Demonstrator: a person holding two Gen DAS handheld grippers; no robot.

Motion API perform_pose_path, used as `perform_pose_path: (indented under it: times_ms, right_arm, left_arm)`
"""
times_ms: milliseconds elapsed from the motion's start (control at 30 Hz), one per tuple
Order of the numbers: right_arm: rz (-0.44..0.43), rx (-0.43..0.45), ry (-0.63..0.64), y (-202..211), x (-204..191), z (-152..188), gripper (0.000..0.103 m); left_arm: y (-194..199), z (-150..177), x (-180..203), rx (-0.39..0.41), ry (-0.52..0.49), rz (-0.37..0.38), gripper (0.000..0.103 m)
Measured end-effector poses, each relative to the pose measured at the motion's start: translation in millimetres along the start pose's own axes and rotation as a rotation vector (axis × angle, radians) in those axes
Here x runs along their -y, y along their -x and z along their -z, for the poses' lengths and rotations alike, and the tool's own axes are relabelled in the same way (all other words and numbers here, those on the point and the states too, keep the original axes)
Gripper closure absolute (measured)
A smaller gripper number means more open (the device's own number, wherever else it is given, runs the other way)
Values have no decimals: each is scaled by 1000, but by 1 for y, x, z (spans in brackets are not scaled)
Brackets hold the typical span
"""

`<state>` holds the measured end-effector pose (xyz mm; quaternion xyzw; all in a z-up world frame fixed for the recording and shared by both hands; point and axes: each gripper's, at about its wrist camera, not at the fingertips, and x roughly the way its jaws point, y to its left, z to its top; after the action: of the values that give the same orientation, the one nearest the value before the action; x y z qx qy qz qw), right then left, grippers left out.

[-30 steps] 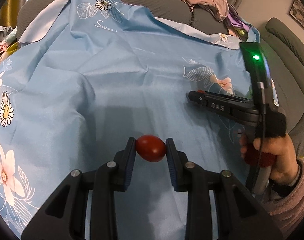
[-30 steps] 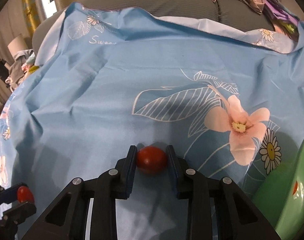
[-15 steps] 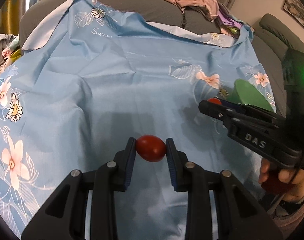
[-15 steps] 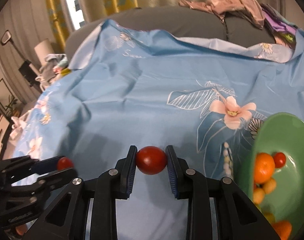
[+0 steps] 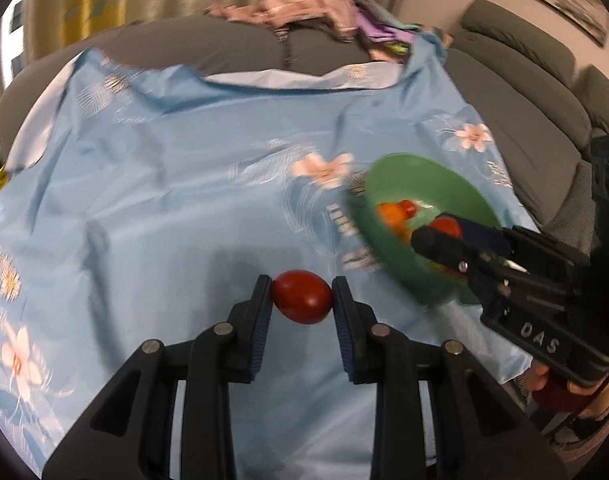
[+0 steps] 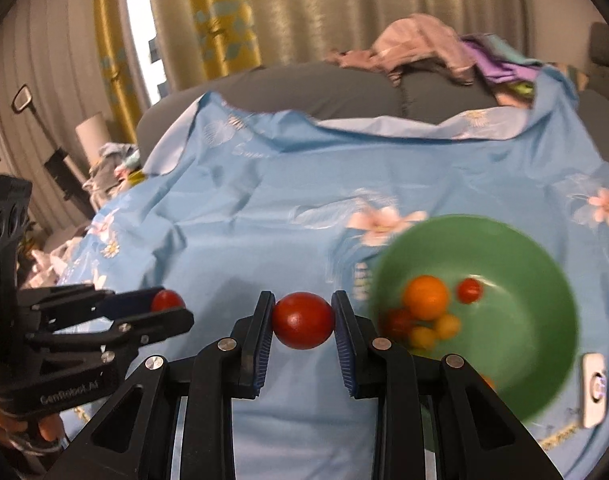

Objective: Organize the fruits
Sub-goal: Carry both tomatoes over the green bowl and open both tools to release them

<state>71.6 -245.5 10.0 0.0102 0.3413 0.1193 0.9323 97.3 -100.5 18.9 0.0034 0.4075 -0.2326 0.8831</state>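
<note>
My left gripper [image 5: 302,298] is shut on a red tomato [image 5: 302,297], held above the blue floral cloth [image 5: 164,200]. My right gripper [image 6: 303,315] is shut on another red tomato [image 6: 303,315]. A green bowl [image 6: 516,252] lies to the right of the right gripper and holds an orange [image 6: 425,297], a small red tomato [image 6: 469,290] and several small yellow and red fruits. In the left wrist view the right gripper [image 5: 448,236] hangs over the bowl [image 5: 428,184] with its tomato [image 5: 445,226]. In the right wrist view the left gripper [image 6: 160,308] is at the left, level with the right one.
The cloth covers a grey sofa [image 5: 516,92]. A pile of clothes [image 6: 432,44] lies on the sofa back. A white device [image 6: 592,390] lies on the cloth to the right of the bowl. Curtains [image 6: 264,12] and clutter stand beyond the left edge.
Both grippers have risen and swung right with their tomatoes. The green bowl has come fully into both views, and the right gripper is now over the bowl.
</note>
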Motion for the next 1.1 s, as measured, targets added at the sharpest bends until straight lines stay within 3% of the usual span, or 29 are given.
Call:
perform_pose_path:
  times_ms: [200,400,767,833,933,1100]
  right_arm:
    - [72,40,-55,25,41,3,72]
    - [116,34,-114,28,77,9,72]
    - [175,-44,-151,-6,123,-1,72]
    - [192,-59,-154,-11,126,-1,72]
    - [199,-60,-167,-9,131,-2,72]
    - [213,-66,-157,3,132,-4,70]
  left_arm:
    - [-26,-25,54,-3,-107,58,73]
    - [-66,-42,94,-55,-176,94,73]
    - [-132,-68,109,-156,-180,63,73]
    - [-135,-69,108,-160,-178,51,67]
    - [-135,-71,102,-162,-168,19,39]
    - [-118,-70,98,-164,-140,19,22]
